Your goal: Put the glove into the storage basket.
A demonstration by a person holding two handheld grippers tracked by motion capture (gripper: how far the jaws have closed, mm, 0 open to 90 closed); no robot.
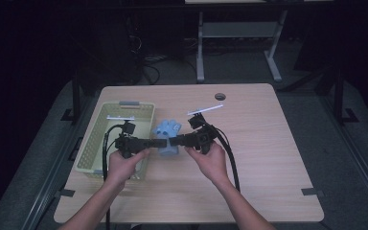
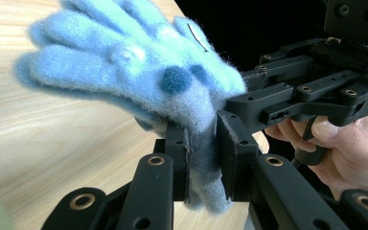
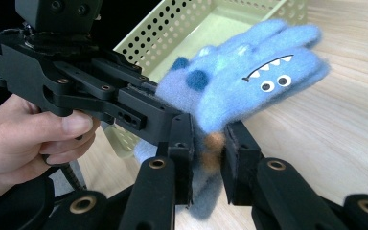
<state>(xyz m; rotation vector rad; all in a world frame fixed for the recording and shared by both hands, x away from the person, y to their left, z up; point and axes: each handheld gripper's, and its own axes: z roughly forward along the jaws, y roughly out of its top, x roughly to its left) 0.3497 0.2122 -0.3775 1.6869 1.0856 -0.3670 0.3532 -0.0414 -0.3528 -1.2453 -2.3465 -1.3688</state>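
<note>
Gripping the same blue fuzzy glove [image 1: 167, 139] from opposite sides, the left gripper [image 1: 159, 143] and the right gripper [image 1: 174, 142] meet nose to nose above the wooden table [image 1: 268, 158], just beside the pale green perforated basket [image 1: 92, 148]. In the left gripper view, the black pads [image 2: 178, 158] are drawn in on the glove's cuff, with only the thickness of the fabric between them; the cuff's end hangs below the pads, and the glove's fingers splay upward and away from the fingertips, over the tabletop. A dark blue round spot on the glove sits just above the pinch. Beyond the pads in that view, the right gripper comes in from the side with its tip touching the glove next to the left gripper's pinch, and the person's right hand [image 2: 350, 153] wraps its handle. In the right gripper view, the pads [image 3: 242, 158] are likewise closed on the cuff, where an orange patch shows between them; the glove's face side, with two white eyes and a toothed mouth, lies just past the fingertips, over the table. The basket stands farther off behind the glove, and the left hand [image 3: 33, 139] holds the left gripper, whose tip meets the glove beside the right gripper's pads. From above, the glove bridges the two sets of fingertips, its fingers pointing away from the person.
</note>
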